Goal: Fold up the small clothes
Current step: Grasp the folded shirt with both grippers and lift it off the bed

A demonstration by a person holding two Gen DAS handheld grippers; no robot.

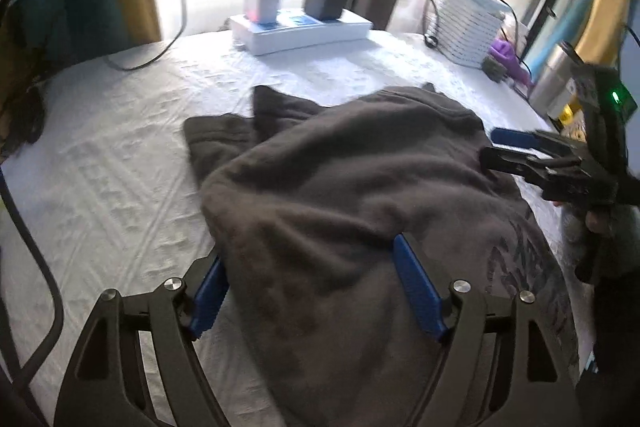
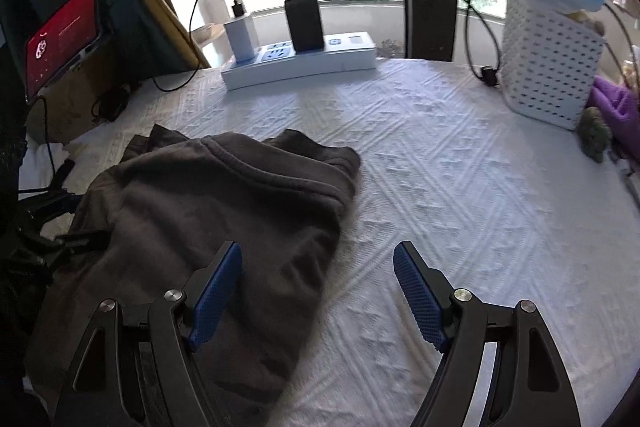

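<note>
Charcoal fleece, a single small dark-grey garment (image 1: 340, 195), lies rumpled mid-counter on the white textured cloth (image 2: 460, 167), its printed part toward the near edge. One fold looks begun. Left gripper (image 1: 310, 291) straddles the fabric, jaws released; right gripper (image 2: 318, 297) hovers at the garment's right edge, jaws spread, empty. Next, seemingly: pinch an edge each. Two grippers, one garment.
</note>
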